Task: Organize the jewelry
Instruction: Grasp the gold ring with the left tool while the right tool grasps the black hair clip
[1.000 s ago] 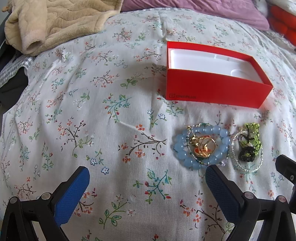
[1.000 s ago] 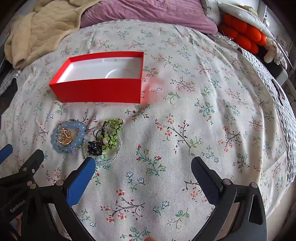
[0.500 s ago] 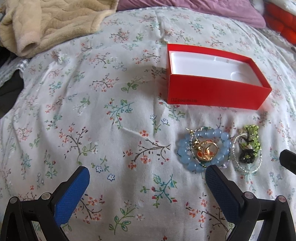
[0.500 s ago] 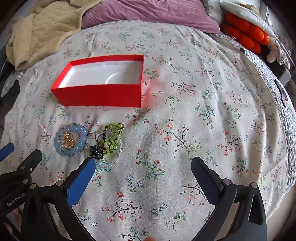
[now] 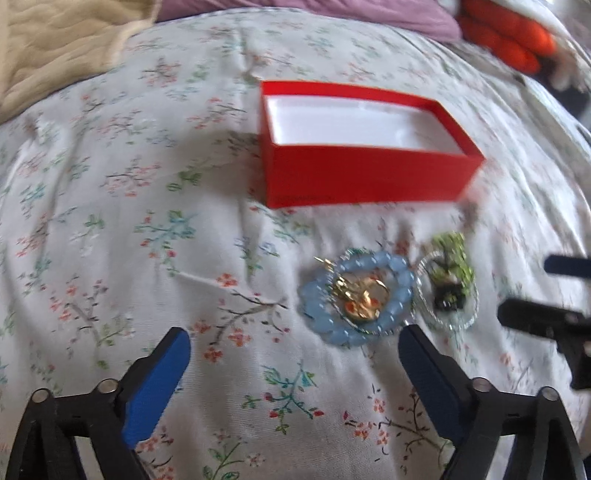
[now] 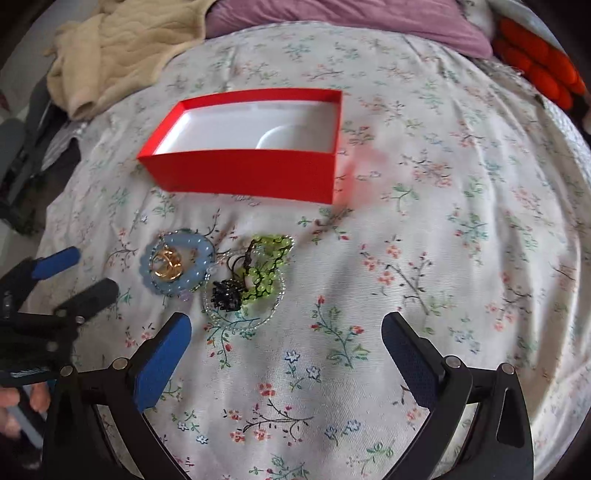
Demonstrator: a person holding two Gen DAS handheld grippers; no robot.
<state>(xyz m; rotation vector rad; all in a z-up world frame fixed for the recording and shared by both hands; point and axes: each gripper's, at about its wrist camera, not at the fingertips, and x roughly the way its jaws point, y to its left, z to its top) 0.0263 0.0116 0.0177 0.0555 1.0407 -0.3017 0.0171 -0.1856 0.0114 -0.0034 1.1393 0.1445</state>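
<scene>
An open red box (image 5: pixel 369 177) with a white empty inside (image 6: pixel 251 129) lies on the floral bedspread. In front of it lies a pile of jewelry: a pale blue bead bracelet (image 5: pixel 397 295) (image 6: pixel 201 267) with gold pieces (image 5: pixel 364 295) (image 6: pixel 168 264) inside it, and a green bead piece (image 5: pixel 456 258) (image 6: pixel 269 264) with a black cluster (image 6: pixel 227 299) on a clear bead ring. My left gripper (image 5: pixel 295 350) is open, its right finger near the blue bracelet. My right gripper (image 6: pixel 286 339) is open, just short of the green piece. Both are empty.
A beige quilted blanket (image 6: pixel 122 48) and a purple pillow (image 6: pixel 351 18) lie at the back. An orange ribbed cushion (image 6: pixel 539 70) sits at the back right. The bed edge drops off at the left (image 6: pixel 29 192). The left gripper also shows in the right wrist view (image 6: pixel 74 273).
Both grippers have moved forward toward the jewelry and the box, which now look larger. The left view is blurred by motion. Nothing was taken hold of.
</scene>
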